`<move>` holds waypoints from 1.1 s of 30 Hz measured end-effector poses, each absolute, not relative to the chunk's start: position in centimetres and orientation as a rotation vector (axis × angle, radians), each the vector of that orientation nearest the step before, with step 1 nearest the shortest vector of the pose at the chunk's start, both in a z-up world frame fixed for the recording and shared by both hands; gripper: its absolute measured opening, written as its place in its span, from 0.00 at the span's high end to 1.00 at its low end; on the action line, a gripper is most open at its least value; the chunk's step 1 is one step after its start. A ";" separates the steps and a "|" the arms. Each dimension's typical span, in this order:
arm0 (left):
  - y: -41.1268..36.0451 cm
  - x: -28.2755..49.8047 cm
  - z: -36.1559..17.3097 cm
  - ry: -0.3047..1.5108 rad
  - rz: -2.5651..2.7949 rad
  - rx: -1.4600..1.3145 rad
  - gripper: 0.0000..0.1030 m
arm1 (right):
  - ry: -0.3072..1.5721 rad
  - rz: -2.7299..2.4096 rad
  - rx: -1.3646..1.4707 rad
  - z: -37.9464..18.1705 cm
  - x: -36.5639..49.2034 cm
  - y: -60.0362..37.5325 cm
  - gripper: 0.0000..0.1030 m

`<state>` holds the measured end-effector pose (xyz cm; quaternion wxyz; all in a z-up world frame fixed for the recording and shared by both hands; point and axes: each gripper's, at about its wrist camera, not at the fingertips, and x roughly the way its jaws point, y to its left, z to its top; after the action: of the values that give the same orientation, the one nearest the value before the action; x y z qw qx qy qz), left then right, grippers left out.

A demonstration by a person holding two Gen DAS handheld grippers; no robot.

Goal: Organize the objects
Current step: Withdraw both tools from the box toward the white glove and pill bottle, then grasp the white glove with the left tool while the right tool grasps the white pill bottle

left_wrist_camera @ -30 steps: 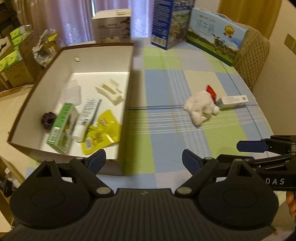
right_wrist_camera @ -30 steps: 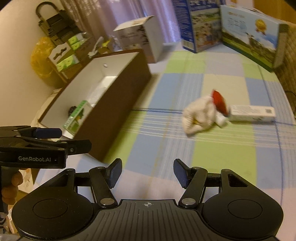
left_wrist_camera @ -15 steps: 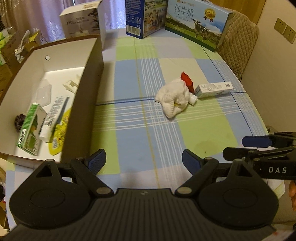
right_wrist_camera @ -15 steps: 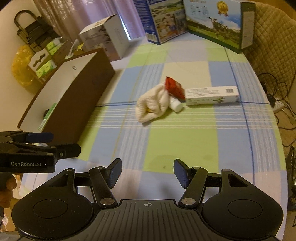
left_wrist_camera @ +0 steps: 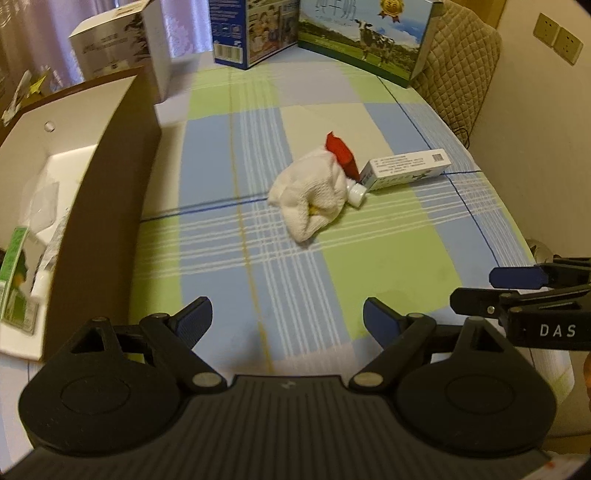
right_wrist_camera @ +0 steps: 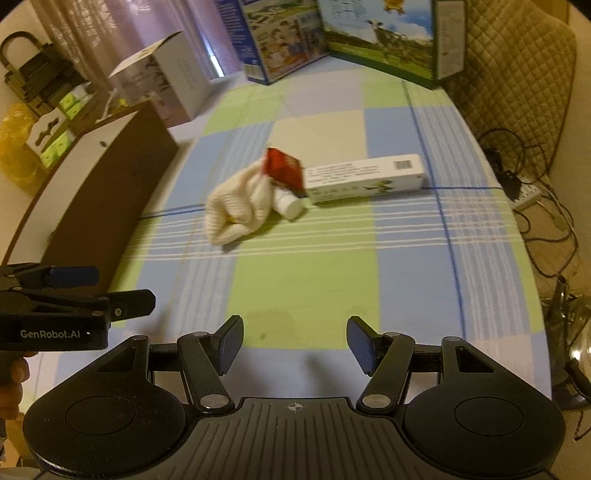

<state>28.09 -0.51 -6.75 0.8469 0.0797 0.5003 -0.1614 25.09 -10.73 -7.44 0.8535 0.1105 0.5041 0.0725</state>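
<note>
Left tool (left_wrist_camera: 287, 318) up front, jaws spread wide, nothing between the blue pads, only checked cloth showing in the gap. Right tool (right_wrist_camera: 294, 343) alongside it, jaws parted to a moderate gap and just as empty. Each one shows up at the edge of the other's view, side by side above the near end of the worktop (left_wrist_camera: 388, 266), both angled down at it.

Out ahead, in the middle of the worktop, sits the little cluster. A crumpled white cloth (left_wrist_camera: 314, 190) lies bunched up on the blue and green checks. Tucked against its far right side is a red packet (left_wrist_camera: 341, 153), and a small white cap (left_wrist_camera: 356, 194) pokes out from under the cloth's right edge. Touching that cap end, a long white carton (left_wrist_camera: 406, 170) with a barcode stretches off to the right. None of it is touched by either tool; all of it lies well ahead of the pads.

Over on the left, the big brown box (left_wrist_camera: 110, 206) with the white inside stands open on the worktop's edge. A green carton (left_wrist_camera: 14, 273) lies in its near corner, with some clear wrapping beside it; the rest is blurred.

At the far end, three printed boxes stand upright: a white one (left_wrist_camera: 122, 44), a blue one (left_wrist_camera: 255, 29) and a cow-print milk box (left_wrist_camera: 365, 40).
</note>
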 end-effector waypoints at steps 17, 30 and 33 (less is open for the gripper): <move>-5.7 33.9 -10.9 0.983 -0.398 0.302 0.24 | 1.064 0.031 0.301 -8.9 27.1 -15.5 0.42; -8.9 38.3 -13.9 0.949 -0.428 0.386 0.39 | 1.087 0.007 0.326 -10.2 29.1 -16.5 0.42; -8.9 38.6 -14.4 0.945 -0.443 0.387 0.45 | 1.090 0.013 0.327 -10.5 29.5 -16.5 0.42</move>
<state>38.65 -8.94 -14.40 0.8492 0.1837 0.4483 -0.2100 29.52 -16.46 -10.47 0.8425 0.1547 0.5159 0.0060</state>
